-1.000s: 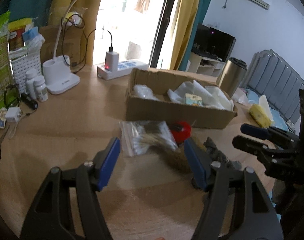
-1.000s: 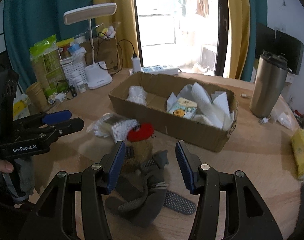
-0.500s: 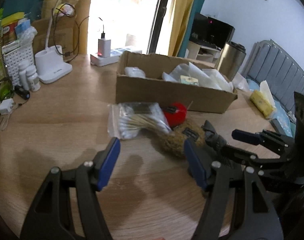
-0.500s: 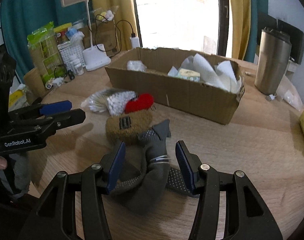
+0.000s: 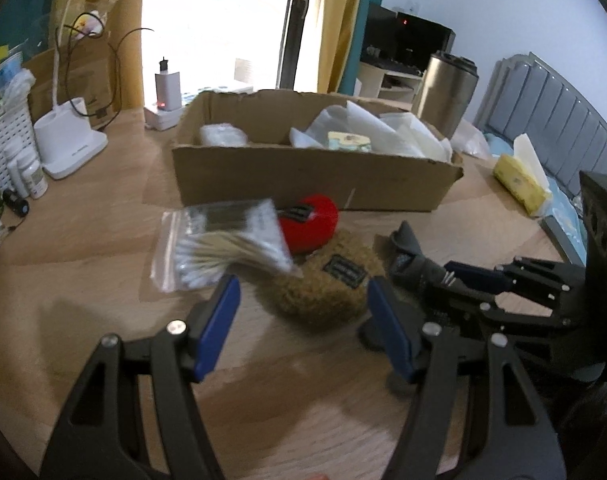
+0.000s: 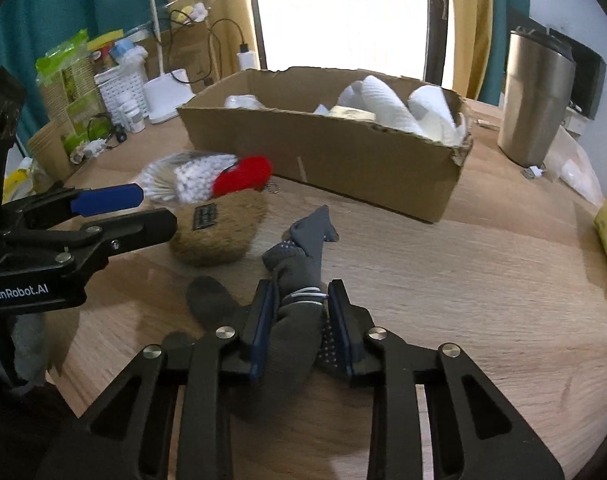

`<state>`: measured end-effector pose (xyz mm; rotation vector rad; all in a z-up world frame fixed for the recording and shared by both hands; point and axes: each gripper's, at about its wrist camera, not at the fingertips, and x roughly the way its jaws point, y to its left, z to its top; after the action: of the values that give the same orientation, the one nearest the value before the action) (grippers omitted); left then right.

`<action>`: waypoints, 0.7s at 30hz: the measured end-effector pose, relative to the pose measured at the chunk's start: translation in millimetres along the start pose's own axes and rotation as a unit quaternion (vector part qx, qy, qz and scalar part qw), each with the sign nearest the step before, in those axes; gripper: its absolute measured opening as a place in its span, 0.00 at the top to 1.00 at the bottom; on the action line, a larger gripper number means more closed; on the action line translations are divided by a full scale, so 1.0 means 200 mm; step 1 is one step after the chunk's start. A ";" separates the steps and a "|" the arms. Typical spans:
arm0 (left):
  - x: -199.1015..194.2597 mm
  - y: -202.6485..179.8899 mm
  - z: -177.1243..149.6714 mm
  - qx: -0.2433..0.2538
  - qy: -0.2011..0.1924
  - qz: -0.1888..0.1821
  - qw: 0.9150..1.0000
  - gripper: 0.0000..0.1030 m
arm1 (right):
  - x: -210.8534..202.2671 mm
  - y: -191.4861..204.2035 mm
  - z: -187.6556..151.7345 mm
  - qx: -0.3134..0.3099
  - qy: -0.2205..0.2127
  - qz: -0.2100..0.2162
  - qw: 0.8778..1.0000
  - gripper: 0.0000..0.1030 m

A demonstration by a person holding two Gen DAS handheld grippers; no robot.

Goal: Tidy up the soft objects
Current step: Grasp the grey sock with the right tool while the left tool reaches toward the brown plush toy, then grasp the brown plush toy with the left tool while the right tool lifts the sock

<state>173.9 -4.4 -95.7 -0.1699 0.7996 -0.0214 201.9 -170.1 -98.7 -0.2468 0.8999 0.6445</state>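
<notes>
We hold two black hand-held grippers w/ blue pads over a round light-wood table. Our right gripper has just been closing its jaws and now they pinch a bundle of dark grey knit socks w/ white grip dots; both pads press the fabric from either side, and a thin white band wraps the bundle right at the pinch. The free end of the socks lies flat on the wood ahead of the fingers, pointing toward the box. A second grey piece lies on the table just left of the jaws.

Our left gripper stands roughly half open, nothing between the pads. It hangs just above the wood, w/ a brown fuzzy plush pouch bearing a small black label right ahead of the gap, not touched as far as we can tell. A red plush piece sits against the pouch's far side. A clear zip bag of cotton swabs lies beside both, one corner overlapping the pouch.

Behind these, a long open cardboard box holds white crumpled paper or plastic and a small pale packet. A steel tumbler stands to the right of the box, apart from it. A white desk lamp stands at the far left.
</notes>
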 end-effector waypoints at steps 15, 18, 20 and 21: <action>0.17 -0.11 0.06 0.016 0.023 0.000 1.000 0.34 | -0.02 -0.18 0.01 0.038 -0.010 0.008 0.999 0.71; 0.21 -0.13 0.06 0.018 0.032 -0.001 0.999 0.34 | -0.01 -0.17 0.01 0.038 -0.010 0.011 0.999 0.71; 0.22 -0.13 0.05 0.021 0.037 -0.003 0.999 0.34 | -0.01 -0.18 0.01 0.040 -0.010 0.016 0.999 0.71; 0.23 -0.14 0.05 0.022 0.039 -0.007 0.999 0.34 | -0.01 -0.18 0.01 0.042 -0.011 0.017 0.999 0.71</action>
<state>214.7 -33.8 -116.8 -0.1339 0.8747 -0.0581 224.1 -199.0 -98.9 -0.1496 0.9103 0.6391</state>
